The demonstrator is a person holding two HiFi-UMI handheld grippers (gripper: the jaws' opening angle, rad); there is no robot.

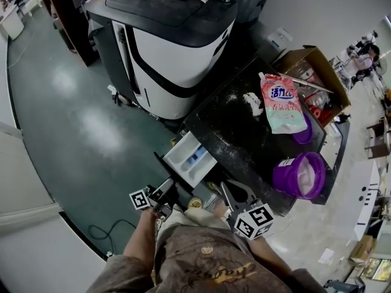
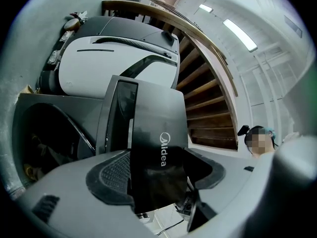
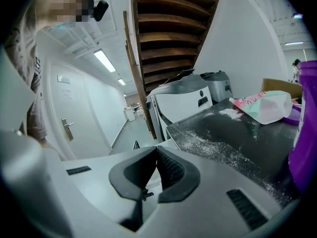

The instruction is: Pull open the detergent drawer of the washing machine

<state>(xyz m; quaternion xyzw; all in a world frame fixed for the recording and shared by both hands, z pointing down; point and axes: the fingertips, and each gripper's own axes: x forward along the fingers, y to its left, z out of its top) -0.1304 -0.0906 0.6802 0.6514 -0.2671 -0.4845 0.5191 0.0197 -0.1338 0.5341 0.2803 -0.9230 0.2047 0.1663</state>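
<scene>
1 left tool pad (image 2: 113,178) behind drawer front (image 2: 156,133)

shirt (image 1: 204,264) brown, printed | fingers (image 3: 171,170) black ribbed pads | cubes (image 1: 253,220) black-white markers

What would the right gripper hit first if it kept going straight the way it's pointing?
Probably the near corner of the washing machine, the pale edge just under its black top, right past the closed, empty right gripper. Depth is hard to judge.
</scene>
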